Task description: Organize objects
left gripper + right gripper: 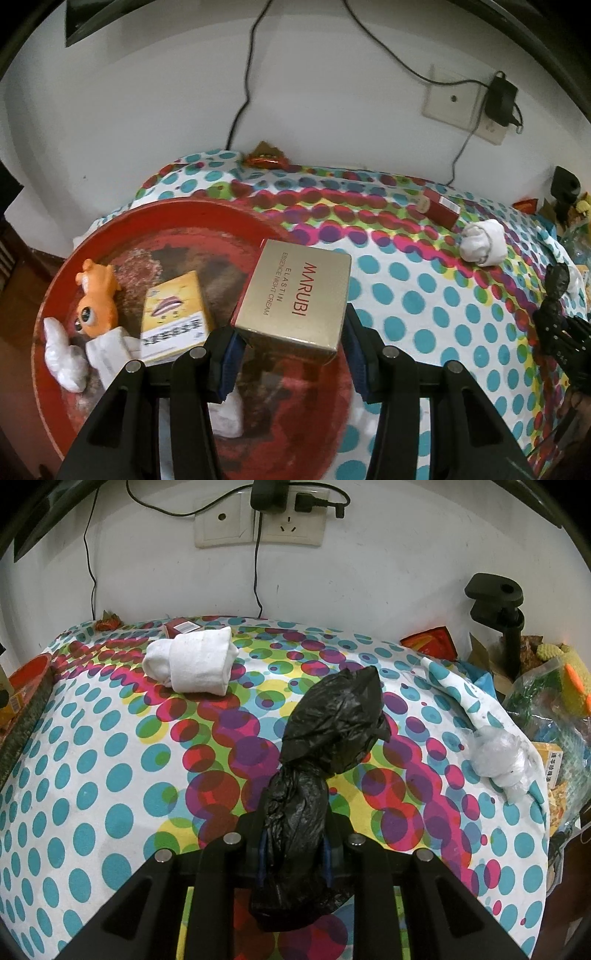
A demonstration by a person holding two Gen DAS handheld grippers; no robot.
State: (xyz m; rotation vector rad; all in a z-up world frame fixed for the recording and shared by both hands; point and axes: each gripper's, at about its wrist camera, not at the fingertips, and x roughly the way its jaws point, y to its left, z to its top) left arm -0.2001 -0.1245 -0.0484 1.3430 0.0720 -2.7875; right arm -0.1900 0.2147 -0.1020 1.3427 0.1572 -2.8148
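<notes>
Your left gripper (291,350) holds the gold box (295,295) over the red tray (177,214); your right gripper (293,856) fingers clamp the black bag (325,738) above the worktop's middle.

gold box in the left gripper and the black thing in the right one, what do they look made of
Gold box: looks like coated cardboard with a satin metallic finish, going by its sharp folded edges, soft sheen and red printed lettering.
Black bag: looks like thin plastic film, glossy and heavily crinkled, bunched between the right gripper fingers.
Both are judged by look alone.
</notes>
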